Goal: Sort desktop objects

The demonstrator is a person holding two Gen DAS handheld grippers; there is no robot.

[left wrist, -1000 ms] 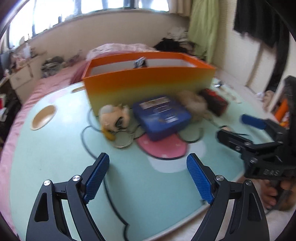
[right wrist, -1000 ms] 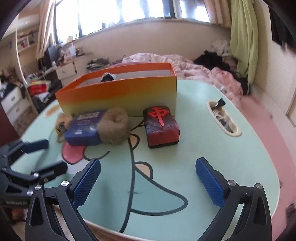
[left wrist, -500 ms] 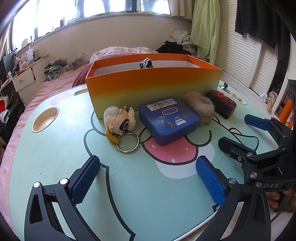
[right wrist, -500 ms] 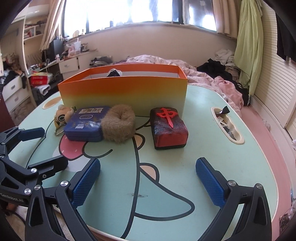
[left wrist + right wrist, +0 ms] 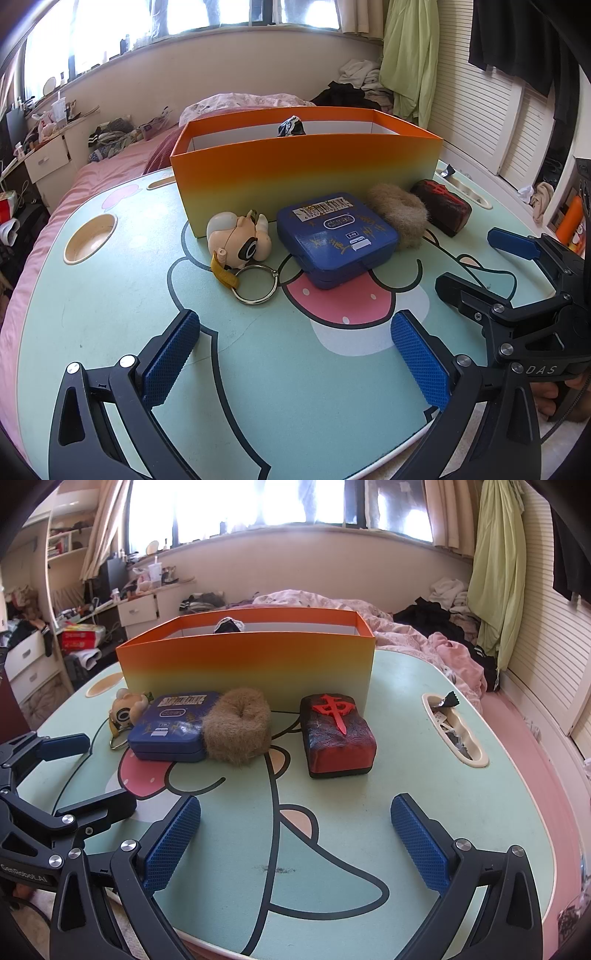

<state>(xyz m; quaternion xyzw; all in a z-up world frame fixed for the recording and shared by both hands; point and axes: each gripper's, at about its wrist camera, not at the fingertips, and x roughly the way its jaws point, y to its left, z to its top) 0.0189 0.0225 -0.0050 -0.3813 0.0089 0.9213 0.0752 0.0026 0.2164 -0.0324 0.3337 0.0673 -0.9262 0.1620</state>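
An orange box [image 5: 306, 173] [image 5: 243, 661] stands at the back of the cartoon-printed table, with a dark item [image 5: 291, 127] poking above its rim. In front of it lie a dog keychain toy [image 5: 238, 240] [image 5: 127, 709], a blue tin [image 5: 336, 236] [image 5: 171, 723], a brown fuzzy scrunchie [image 5: 399, 214] [image 5: 236, 731] and a red and black mahjong block [image 5: 441, 206] [image 5: 338, 734]. My left gripper [image 5: 295, 332] [image 5: 85, 775] hovers open and empty before the toy and tin. Facing the block, my right gripper [image 5: 295, 812] [image 5: 480, 264] is open and empty too.
A round cup hollow [image 5: 90, 240] is sunk into the table's left side. A long slot [image 5: 452, 731] with wrappers lies at the right edge. A bed with pink bedding [image 5: 424, 642] is behind the table. A hand [image 5: 554, 398] holds the right gripper.
The left gripper's jaws have spread wider. The earliest views were blurred and tilted, and both have since steadied. No object on the table has moved.
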